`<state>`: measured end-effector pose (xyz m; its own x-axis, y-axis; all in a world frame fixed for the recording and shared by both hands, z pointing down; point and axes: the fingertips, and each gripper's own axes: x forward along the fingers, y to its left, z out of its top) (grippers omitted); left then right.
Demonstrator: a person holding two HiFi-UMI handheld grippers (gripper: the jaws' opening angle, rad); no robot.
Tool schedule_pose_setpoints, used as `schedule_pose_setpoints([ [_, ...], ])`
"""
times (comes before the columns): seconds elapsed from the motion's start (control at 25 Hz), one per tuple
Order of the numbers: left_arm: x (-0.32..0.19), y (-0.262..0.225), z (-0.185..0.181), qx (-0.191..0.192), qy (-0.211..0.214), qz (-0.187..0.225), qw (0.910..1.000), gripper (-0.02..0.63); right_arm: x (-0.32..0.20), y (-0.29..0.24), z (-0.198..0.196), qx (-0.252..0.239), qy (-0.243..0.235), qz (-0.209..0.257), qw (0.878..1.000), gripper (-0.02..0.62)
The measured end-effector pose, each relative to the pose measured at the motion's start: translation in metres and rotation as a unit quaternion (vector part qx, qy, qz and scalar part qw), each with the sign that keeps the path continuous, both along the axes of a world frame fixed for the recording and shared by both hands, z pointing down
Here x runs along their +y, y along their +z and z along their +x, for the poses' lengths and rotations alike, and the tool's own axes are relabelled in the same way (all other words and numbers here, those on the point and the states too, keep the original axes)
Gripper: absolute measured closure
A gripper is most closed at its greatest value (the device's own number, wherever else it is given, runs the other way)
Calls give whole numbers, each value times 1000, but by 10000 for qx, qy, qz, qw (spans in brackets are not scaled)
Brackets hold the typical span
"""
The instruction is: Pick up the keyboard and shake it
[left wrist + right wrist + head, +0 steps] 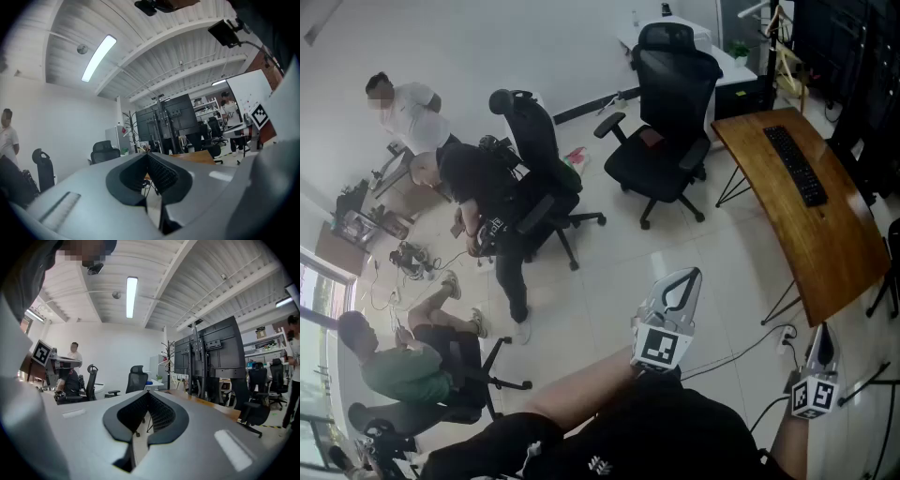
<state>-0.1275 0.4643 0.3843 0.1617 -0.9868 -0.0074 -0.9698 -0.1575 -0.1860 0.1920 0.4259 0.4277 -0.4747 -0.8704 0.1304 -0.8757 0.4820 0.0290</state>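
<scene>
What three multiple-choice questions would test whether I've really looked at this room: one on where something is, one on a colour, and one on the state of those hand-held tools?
1. Where does the keyboard lie?
A) in a cardboard box
B) on a windowsill
C) on the wooden desk

2. What colour is the keyboard?
A) white
B) black
C) red

3. How do the left tool and the right tool stand?
A) both shut, holding nothing
B) both clamped on the keyboard
C) both wide open

Answers:
1 C: the head view shows it lying flat on the far part of the desktop.
2 B: it shows dark black against the brown wood.
3 A: in each gripper view the jaws meet with nothing between them, and the keyboard lies untouched on the desk.
</scene>
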Motion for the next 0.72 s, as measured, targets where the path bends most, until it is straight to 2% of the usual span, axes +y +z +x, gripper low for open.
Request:
schedule_pose_setpoints([
  [0.2, -65, -6, -43, -188, 59, 92, 9998, 606, -66, 5, -38, 18, 64, -16, 10000, 592],
  [0.36, -106, -28, -78, -427, 282, 687, 9963, 606, -102, -9, -74, 76, 224, 254, 9994, 593],
  [0.44, -125, -29, -91, -506, 348, 791, 9950, 606, -114, -15, -91, 36, 175, 311, 9994, 592],
  [0.48, -133, -28, -96, -416, 350, 767, 9956, 606, -119, -17, -95, 50, 141, 322, 9994, 592],
  [0.6, -156, -21, -102, 452, 163, 448, 9978, 606, -143, -16, -85, 142, 282, 279, 9991, 592],
  [0.72, -188, -13, -95, 236, 224, 208, 9993, 606, -176, -12, -62, 115, 642, 155, 9978, 594],
])
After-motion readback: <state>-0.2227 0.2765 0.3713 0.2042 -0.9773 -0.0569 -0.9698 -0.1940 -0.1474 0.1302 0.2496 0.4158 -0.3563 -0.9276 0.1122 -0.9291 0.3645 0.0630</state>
